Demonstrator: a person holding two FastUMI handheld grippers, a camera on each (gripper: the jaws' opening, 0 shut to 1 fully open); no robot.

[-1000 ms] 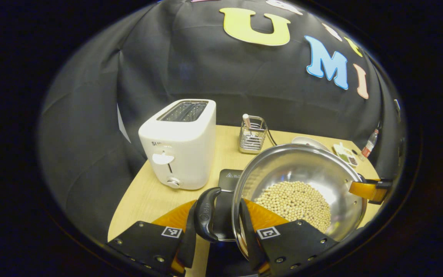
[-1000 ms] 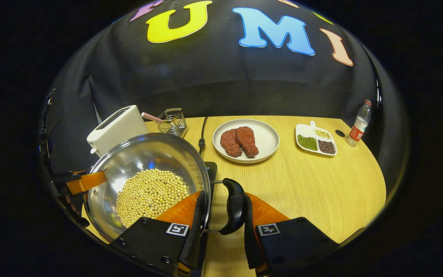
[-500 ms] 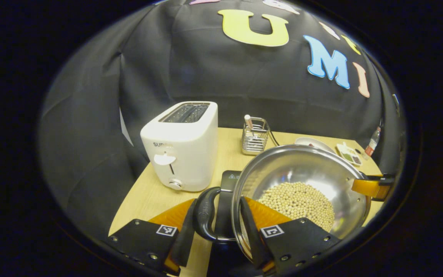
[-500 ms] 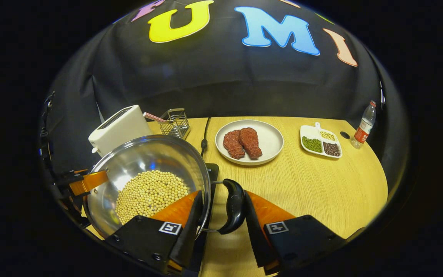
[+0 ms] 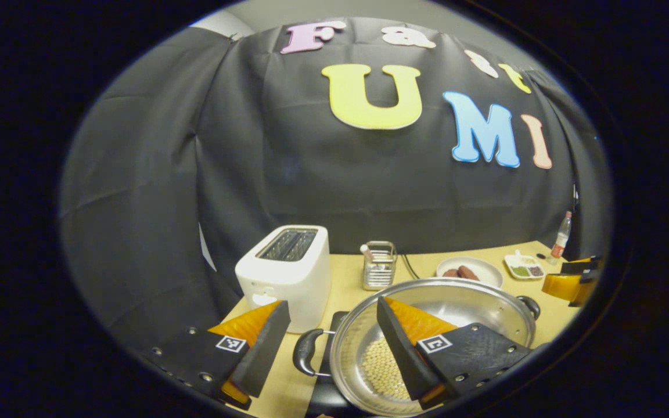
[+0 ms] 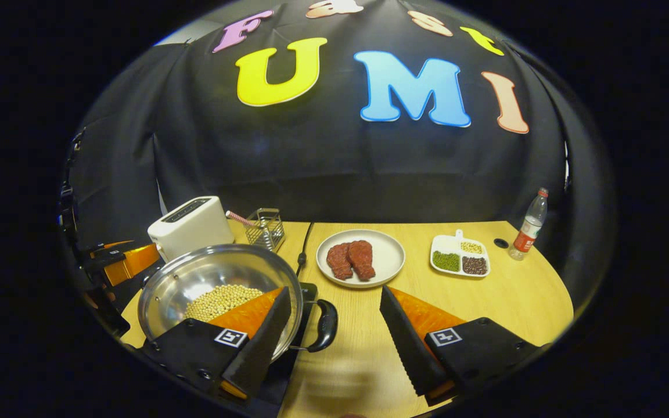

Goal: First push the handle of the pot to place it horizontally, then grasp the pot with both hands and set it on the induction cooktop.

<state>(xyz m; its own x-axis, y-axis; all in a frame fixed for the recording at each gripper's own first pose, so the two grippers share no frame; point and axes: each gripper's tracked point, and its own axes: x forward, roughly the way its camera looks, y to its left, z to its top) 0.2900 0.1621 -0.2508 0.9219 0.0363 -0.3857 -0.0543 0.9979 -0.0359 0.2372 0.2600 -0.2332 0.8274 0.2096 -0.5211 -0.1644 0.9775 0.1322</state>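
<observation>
Left gripper [image 5: 331, 339]: fingers spread wide, holding nothing; the pot's black left handle [image 5: 305, 351] lies in the gap between them, touching neither.
Right gripper [image 6: 334, 331]: fingers likewise wide apart and empty; the pot's black right handle [image 6: 326, 325] sits between them, nearer the left finger, clear of both.
Pot [image 6: 218, 278]: steel, round, resting on the black cooktop, just ahead of and below both grippers; in the left gripper view its rim [image 5: 433, 284] passes behind the right-hand finger.
Beans [image 6: 218, 300]: pale round beans heaped in the pot's bottom, partly hidden by the right gripper's left finger.
Cooktop [image 6: 306, 290]: flat black slab under the pot, one corner showing beyond the rim; any printing on it is too small to read.
Toaster [image 5: 285, 273]: white, two slots, ahead and left of the left gripper, close beside the pot; the lettering on its front is not legible.
Wire basket [image 5: 379, 264]: beyond the pot, holding a striped stick.
Plate [image 6: 363, 247]: white, two reddish meat pieces on it, ahead of the right gripper.
Divided dish [image 6: 459, 258]: right of the plate, with green, dark and pale grains.
Bottle [image 6: 529, 229]: clear plastic with a red label, far right; label text unreadable.
Finger markers [image 6: 230, 337]: small square black-and-white code tags, no words.
Table [image 6: 509, 302]: light wood.
</observation>
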